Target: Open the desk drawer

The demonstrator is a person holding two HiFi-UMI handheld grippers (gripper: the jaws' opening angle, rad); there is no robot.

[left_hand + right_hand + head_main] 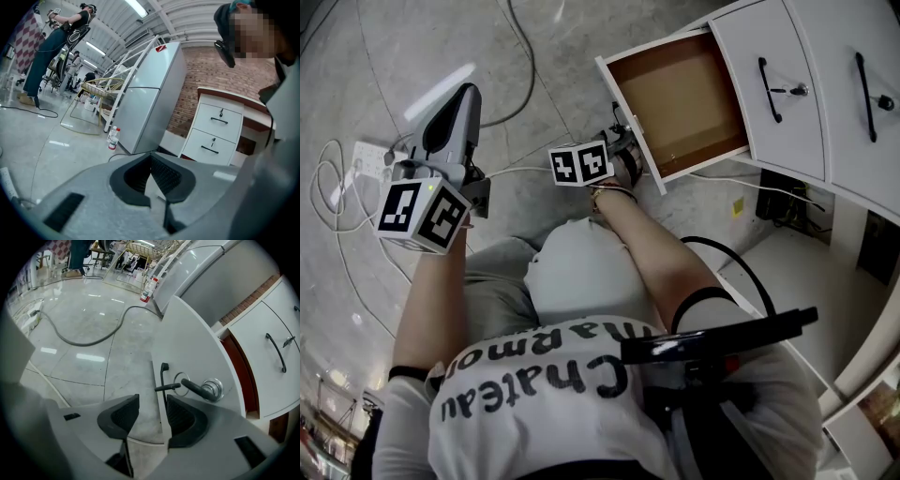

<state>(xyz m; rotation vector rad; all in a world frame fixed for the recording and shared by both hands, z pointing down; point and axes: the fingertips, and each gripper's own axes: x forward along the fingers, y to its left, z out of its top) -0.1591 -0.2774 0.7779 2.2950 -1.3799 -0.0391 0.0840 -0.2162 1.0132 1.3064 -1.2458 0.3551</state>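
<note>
The right gripper (152, 401) had its fingers spread. The black drawer handle (163, 380) stood unpinched between them, close beside the right-hand pad, which suggested a pull already finished. Just beyond the fingertips a key (200, 390) sat in the lock. Farther on, the desk drawer (675, 103) stood well out, its brown inside empty. The left gripper (151, 159) had its pads pressed together on nothing and was held aside, likely not needed.

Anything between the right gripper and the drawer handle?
Nothing visible. The right gripper has its jaws open, with the black drawer handle running between them, close to one pad. The key in the lock sits beside the jaws, not in the way.
</note>
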